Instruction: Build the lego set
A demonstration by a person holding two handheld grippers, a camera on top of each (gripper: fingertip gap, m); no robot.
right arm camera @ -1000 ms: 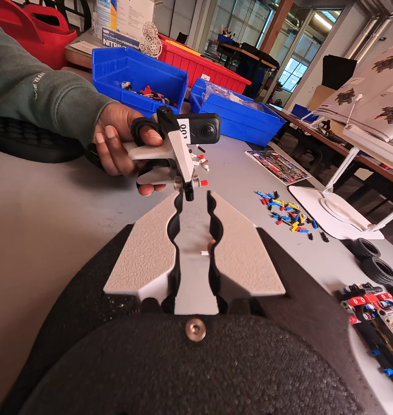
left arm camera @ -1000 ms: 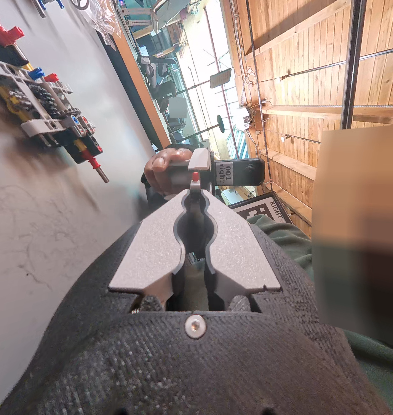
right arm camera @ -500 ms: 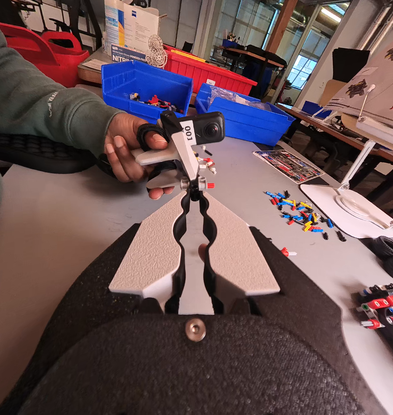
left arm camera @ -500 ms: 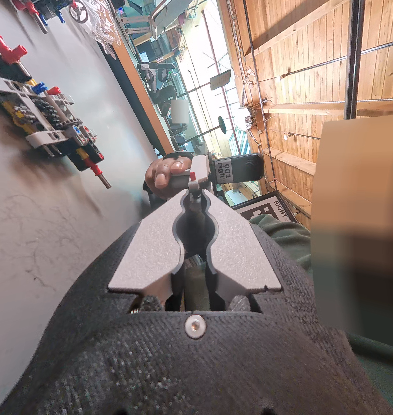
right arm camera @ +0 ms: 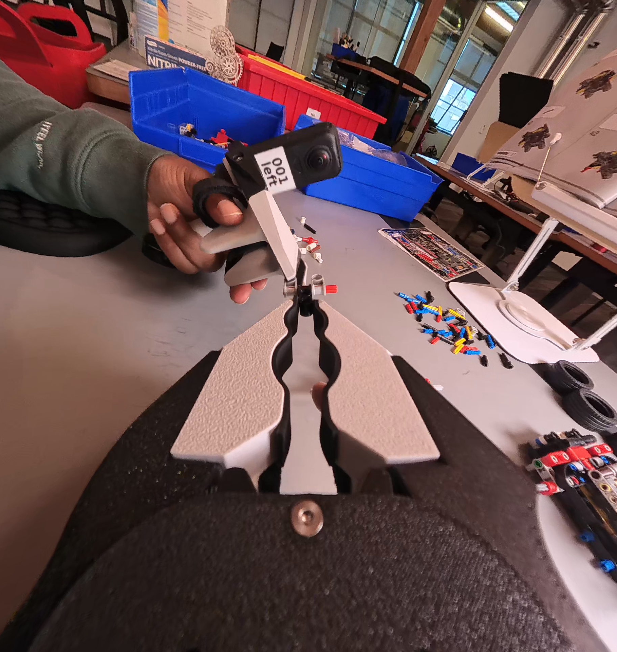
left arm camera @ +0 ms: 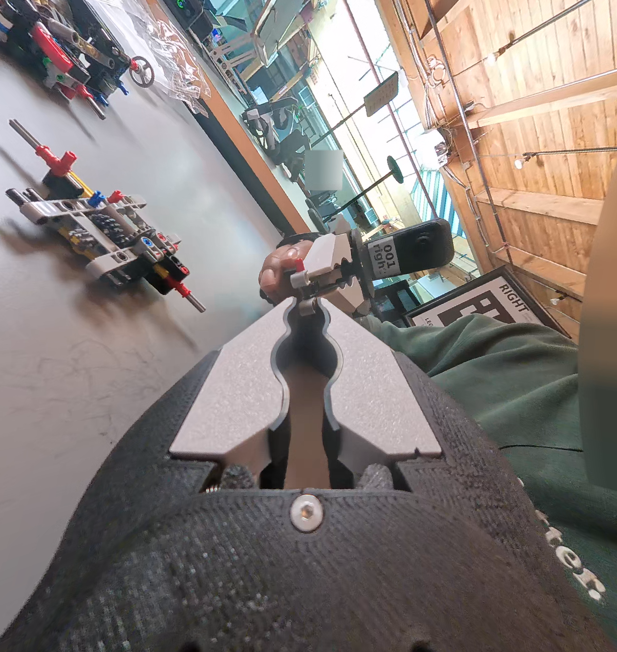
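Both grippers meet in the air above the grey table (right arm camera: 88, 352). The right gripper (right arm camera: 304, 310) pinches the black middle of a small grey lego piece with a red pin (right arm camera: 317, 287). The left gripper (left arm camera: 305, 307) clamps the same piece (left arm camera: 301, 282) from the other side. A half-built lego car frame (left arm camera: 99, 229) sits on the table, well apart.
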